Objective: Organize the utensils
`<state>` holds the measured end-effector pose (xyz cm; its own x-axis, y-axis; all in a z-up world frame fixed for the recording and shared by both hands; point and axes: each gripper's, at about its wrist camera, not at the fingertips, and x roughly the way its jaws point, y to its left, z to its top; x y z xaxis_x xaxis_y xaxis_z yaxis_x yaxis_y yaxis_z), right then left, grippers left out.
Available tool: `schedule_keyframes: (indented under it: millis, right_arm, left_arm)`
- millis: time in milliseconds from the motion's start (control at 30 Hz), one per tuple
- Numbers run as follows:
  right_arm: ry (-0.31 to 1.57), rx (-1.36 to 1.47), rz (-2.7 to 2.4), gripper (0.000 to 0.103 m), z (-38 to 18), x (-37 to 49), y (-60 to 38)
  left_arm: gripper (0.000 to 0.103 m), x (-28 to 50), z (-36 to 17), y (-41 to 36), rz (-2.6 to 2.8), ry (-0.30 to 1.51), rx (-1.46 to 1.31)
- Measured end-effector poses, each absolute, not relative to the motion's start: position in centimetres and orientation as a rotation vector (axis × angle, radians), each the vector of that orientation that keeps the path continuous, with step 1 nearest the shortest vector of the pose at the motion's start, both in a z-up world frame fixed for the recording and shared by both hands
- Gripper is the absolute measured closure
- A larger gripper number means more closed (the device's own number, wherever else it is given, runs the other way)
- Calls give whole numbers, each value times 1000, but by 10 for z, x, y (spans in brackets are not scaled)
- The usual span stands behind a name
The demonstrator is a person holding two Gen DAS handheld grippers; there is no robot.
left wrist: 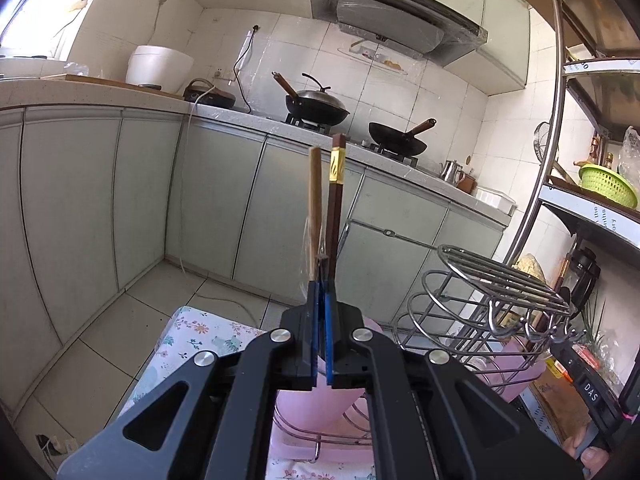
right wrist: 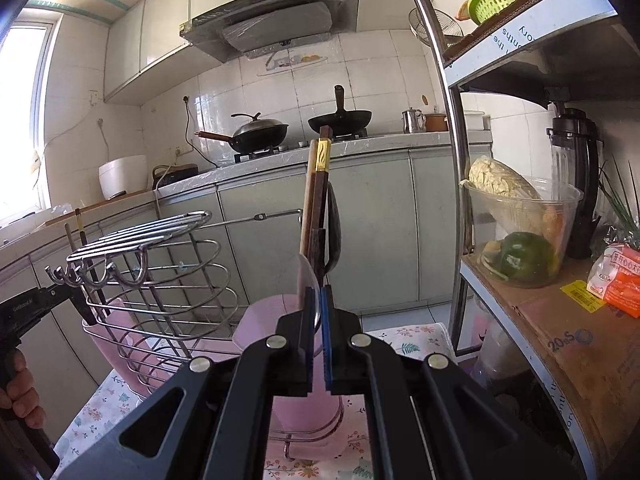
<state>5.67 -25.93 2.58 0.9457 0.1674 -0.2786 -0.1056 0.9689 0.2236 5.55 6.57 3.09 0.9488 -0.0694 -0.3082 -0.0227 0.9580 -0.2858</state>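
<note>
My left claw (left wrist: 321, 280) is clenched on two sticks. One is a dark chopstick (left wrist: 335, 196) with a gold band near its top. The other is a light wooden chopstick (left wrist: 315, 200). Both stand up from my claw tips, close side by side, leaning a little away from each other at the top.

My right claw (right wrist: 319, 292) is clenched too. It grips a bunch of things that stand up: a dark chopstick with a gold band (right wrist: 320, 184), a pale wooden stick (right wrist: 307, 208) touching it, and a see-through plastic spoon (right wrist: 308, 280) right at my claw tips. Something dark hangs just behind them; I cannot tell what it is.

A wire rack (right wrist: 160, 276) stands on the flowered cloth (right wrist: 404, 340), to the left of my right claw. A pink cup (right wrist: 268, 320) sits in the rack, under both claws. The metal shelf pole (right wrist: 452, 160) is near on the right. Above the pink cup there is open room.
</note>
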Motion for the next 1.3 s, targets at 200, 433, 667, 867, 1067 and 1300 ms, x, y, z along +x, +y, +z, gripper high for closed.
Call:
schedule_keyframes:
  millis: [200, 433, 667, 867, 1067, 1300]
  right_arm:
    - [317, 210, 137, 100, 25, 61, -260]
    - [348, 243, 152, 98, 21, 62, -262]
    - [379, 269, 165, 82, 19, 58, -262]
    - [399, 281, 176, 81, 21, 50, -263]
    - [428, 290, 197, 81, 18, 37, -260]
    - [456, 284, 242, 81, 18, 23, -251]
  left_arm:
    - [102, 65, 25, 68, -25, 357, -312]
    - [101, 66, 24, 67, -15, 368, -296]
    - [78, 68, 24, 66, 10, 408, -282]
    - [67, 63, 27, 60, 0, 421, -267]
    - [66, 51, 30, 54, 3, 437, -265]
    - [66, 36, 32, 38, -34, 479, -253]
